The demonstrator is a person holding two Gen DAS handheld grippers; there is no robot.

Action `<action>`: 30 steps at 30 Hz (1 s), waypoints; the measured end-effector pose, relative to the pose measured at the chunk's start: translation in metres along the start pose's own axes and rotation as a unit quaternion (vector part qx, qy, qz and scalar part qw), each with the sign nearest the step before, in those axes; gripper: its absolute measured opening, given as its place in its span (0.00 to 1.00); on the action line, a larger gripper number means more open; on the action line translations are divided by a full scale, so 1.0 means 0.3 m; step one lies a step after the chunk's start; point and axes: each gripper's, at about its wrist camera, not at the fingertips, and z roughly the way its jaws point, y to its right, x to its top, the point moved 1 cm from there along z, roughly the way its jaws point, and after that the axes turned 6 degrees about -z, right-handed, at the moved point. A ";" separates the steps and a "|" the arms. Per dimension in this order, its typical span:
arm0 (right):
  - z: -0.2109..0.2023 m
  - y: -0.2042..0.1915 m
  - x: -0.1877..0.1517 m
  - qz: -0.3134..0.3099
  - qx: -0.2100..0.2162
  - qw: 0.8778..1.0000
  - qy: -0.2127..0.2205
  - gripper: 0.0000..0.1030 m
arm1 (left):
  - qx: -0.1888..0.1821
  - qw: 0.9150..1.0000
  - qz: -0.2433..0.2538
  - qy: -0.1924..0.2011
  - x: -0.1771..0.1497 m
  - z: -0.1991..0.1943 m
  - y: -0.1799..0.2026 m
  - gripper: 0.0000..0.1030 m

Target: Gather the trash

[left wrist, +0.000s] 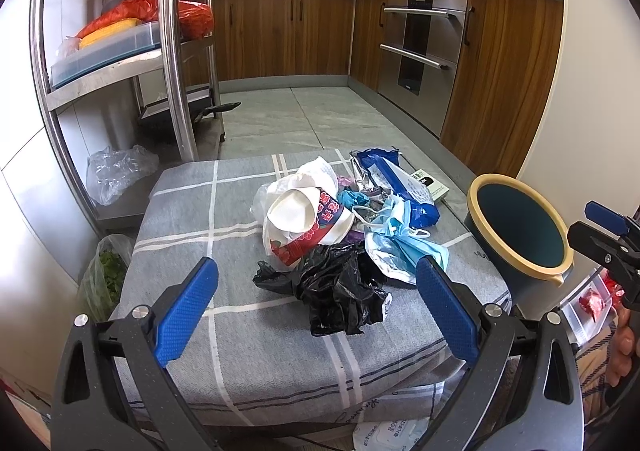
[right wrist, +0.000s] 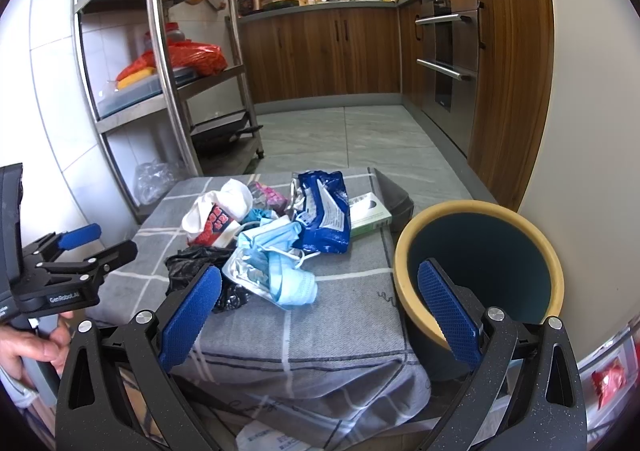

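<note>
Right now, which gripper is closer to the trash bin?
The right gripper. Its jaws are open right beside the bin. The left gripper faces the trash pile, with the bin off to its right.

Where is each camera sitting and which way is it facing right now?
Left wrist: on the left gripper, facing forward over the trash pile; the right gripper shows at right.
Right wrist: on the right gripper, facing the bin and pile; the left gripper and a hand show at left.
Shared: pile, bin, grey checked cloth, kitchen cabinets.
</note>
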 end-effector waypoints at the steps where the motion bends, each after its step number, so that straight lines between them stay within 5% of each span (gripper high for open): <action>1: 0.001 0.001 -0.001 0.000 0.000 1.000 0.000 0.95 | 0.000 1.000 0.000 -0.001 0.001 0.003 -0.002 0.94; 21: 0.075 0.021 -0.016 0.042 0.045 0.996 -0.067 0.95 | -0.008 0.996 -0.028 -0.089 -0.020 0.144 -0.020 0.94; 30: 0.163 0.030 -0.009 0.065 0.082 0.988 -0.113 0.94 | -0.058 0.981 -0.106 -0.153 -0.035 0.266 -0.058 0.85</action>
